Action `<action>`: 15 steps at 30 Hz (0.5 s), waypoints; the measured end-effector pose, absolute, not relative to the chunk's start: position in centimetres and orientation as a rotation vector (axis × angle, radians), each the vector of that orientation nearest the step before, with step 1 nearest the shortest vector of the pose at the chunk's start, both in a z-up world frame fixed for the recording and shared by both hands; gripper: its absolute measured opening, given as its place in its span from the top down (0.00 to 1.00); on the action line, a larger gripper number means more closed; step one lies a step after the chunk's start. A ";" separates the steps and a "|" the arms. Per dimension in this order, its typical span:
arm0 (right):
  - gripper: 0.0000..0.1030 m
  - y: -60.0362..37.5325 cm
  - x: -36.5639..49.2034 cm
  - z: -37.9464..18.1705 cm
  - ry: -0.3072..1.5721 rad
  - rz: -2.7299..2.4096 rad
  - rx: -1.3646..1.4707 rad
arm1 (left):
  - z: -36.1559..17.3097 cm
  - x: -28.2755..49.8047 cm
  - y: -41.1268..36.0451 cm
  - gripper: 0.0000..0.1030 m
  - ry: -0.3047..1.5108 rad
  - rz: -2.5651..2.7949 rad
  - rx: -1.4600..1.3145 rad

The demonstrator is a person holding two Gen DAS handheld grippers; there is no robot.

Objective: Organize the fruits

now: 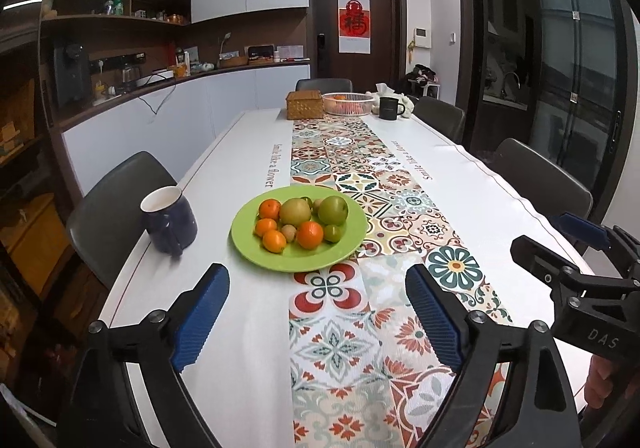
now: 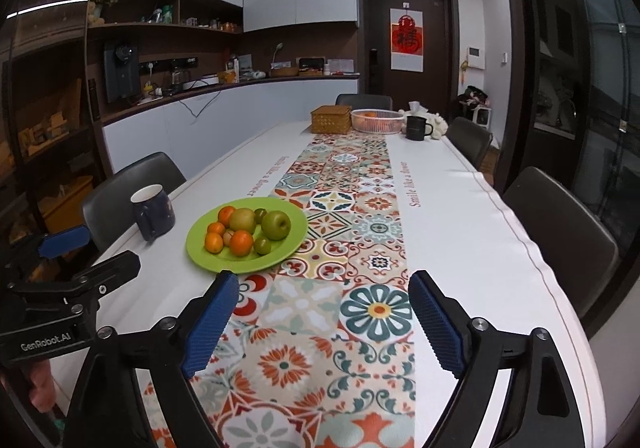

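Fruit [image 1: 298,222] piled on a green plate [image 1: 240,244]: oranges, two green apples, a pear, small brownish ones. Plate at the 9 o'clock edge of the patterned runner [image 1: 340,328], overlapping it, on the white cloth [image 1: 240,328]. Blue mug [image 1: 170,220] at the plate's 9 o'clock, apart from it. "Smile like a flower" printed along both sides of the runner. At 12 o'clock, far end of the table: wicker box [image 1: 304,104], white basket [image 1: 347,103] touching it with something orange inside, black mug [image 1: 390,107]. Red character poster [image 1: 353,23] on the door beyond.

Left gripper [image 1: 318,306] spread wide at 6 o'clock from the plate, nothing between the blue pads. Right gripper [image 2: 324,312] likewise spread and empty over the runner. "DAS" read on the right gripper's body, "GenRobot.AI" on the left's.
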State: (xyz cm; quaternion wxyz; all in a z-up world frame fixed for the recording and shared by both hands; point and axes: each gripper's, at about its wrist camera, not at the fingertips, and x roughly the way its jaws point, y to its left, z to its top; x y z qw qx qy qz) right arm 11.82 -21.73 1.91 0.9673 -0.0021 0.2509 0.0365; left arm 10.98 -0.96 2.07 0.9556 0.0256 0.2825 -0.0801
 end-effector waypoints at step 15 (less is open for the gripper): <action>0.14 -22.2 9.5 1.2 0.520 0.054 0.001 | 1.5 9.2 -1.3 0.02 0.565 -0.159 0.069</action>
